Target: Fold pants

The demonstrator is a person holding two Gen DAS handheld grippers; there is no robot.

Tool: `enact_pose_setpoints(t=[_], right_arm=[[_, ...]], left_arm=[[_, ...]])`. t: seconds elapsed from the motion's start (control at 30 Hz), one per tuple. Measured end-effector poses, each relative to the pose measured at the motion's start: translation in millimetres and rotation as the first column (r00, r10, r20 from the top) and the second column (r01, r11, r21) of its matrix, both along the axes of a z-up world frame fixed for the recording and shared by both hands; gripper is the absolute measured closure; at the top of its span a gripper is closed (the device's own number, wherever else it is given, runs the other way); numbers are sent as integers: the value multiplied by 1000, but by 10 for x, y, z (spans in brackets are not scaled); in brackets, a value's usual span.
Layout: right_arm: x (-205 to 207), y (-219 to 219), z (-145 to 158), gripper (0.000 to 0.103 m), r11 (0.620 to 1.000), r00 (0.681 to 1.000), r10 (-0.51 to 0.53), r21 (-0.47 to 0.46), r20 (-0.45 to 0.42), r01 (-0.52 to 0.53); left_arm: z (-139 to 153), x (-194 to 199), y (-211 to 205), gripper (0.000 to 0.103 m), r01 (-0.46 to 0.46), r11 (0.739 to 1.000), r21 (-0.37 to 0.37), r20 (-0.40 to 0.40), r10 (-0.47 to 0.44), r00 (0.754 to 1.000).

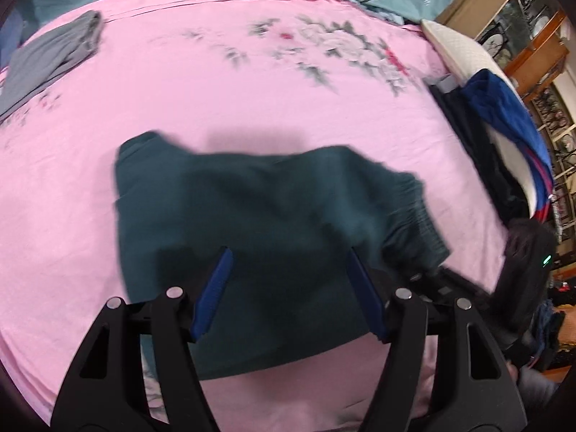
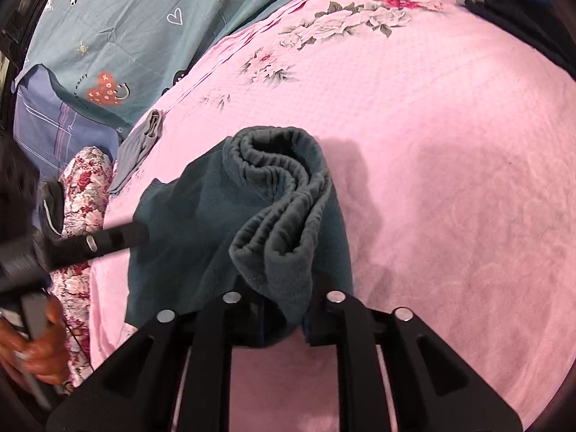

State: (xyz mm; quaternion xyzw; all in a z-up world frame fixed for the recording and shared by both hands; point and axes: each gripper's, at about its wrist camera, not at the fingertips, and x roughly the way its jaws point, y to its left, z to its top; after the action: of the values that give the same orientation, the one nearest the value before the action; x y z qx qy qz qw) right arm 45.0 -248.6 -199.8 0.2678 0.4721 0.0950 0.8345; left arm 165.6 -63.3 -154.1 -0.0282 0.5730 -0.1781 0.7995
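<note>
Dark teal pants (image 1: 259, 216) lie folded on the pink bedspread (image 1: 216, 100). My left gripper (image 1: 288, 255) hovers over their near half, open, blue pads wide apart and nothing between them. In the right wrist view the pants (image 2: 201, 216) have their gathered waistband (image 2: 277, 165) bunched on top. A raised fold of it runs into my right gripper (image 2: 284, 320), which is shut on that fold; the cloth hides the fingertips. A black finger (image 2: 122, 235) of the left gripper reaches over the pants' left edge. A hand (image 2: 36, 352) holds that tool.
A grey garment (image 1: 54, 54) lies at the far left of the bed. A pile of dark and blue clothes (image 1: 504, 118) and a white pillow (image 1: 457, 46) line the right edge. A teal heart-print quilt (image 2: 126, 36) and a floral pillow (image 2: 86, 194) border the bedspread.
</note>
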Motion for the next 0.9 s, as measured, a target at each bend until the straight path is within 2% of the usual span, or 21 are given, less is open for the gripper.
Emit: enact_pose_setpoints(t=[0.07, 0.17, 0.27, 0.37, 0.53, 0.6, 0.63, 0.67, 0.7, 0.73, 0.8, 0.83, 0.87, 0.9], right_arm=[[-23, -39, 38, 69, 1000, 1000, -2, 5, -11, 2], [-96, -26, 242, 63, 999, 999, -31, -37, -13, 30], [-236, -133, 420, 63, 993, 998, -70, -94, 7, 71], [-227, -138, 529, 63, 992, 997, -75, -103, 31, 77], [79, 240, 710, 63, 993, 990, 92, -83, 110, -83], [301, 348, 628, 63, 984, 981, 167, -81, 98, -159], [408, 341, 552, 64, 982, 982, 172, -93, 75, -165], [522, 296, 435, 66, 983, 987, 152, -112, 44, -147], [654, 195, 275, 70, 982, 995, 96, -160, -4, -95], [758, 97, 181, 75, 984, 998, 48, -168, -42, -54], [849, -20, 265, 74, 996, 996, -26, -87, -84, 18], [870, -6, 374, 74, 999, 997, -23, -38, -68, 20], [907, 97, 557, 73, 1000, 1000, 28, -8, -11, -28], [951, 214, 681, 73, 996, 996, 85, -26, 24, -84]], left_arm=[[-71, -41, 137, 36, -17, 999, 31, -8, 17, 1000], [-176, -113, 344, 36, -61, 997, 40, -30, 62, 998], [-177, -196, 506, 28, -95, 995, 22, -22, 96, 995], [-228, -265, 642, 25, -119, 993, 21, -40, 120, 992], [-279, -389, 819, 25, -143, 990, -17, -60, 142, 988], [-262, -430, 839, 25, -129, 991, -42, -51, 127, 991], [-276, -428, 833, 24, -120, 991, -54, -54, 117, 992], [-310, -420, 825, 23, -109, 992, -68, -69, 104, 992], [-394, -398, 819, 23, -102, 992, -73, -111, 94, 989], [-462, -398, 830, 23, -103, 992, -68, -143, 93, 985], [-465, -440, 836, 23, -93, 993, -70, -127, 84, 988], [-463, -461, 833, 23, -86, 994, -67, -125, 77, 989], [-463, -484, 845, 23, -89, 994, -66, -121, 80, 989], [-464, -502, 856, 23, -96, 993, -63, -116, 88, 989]])
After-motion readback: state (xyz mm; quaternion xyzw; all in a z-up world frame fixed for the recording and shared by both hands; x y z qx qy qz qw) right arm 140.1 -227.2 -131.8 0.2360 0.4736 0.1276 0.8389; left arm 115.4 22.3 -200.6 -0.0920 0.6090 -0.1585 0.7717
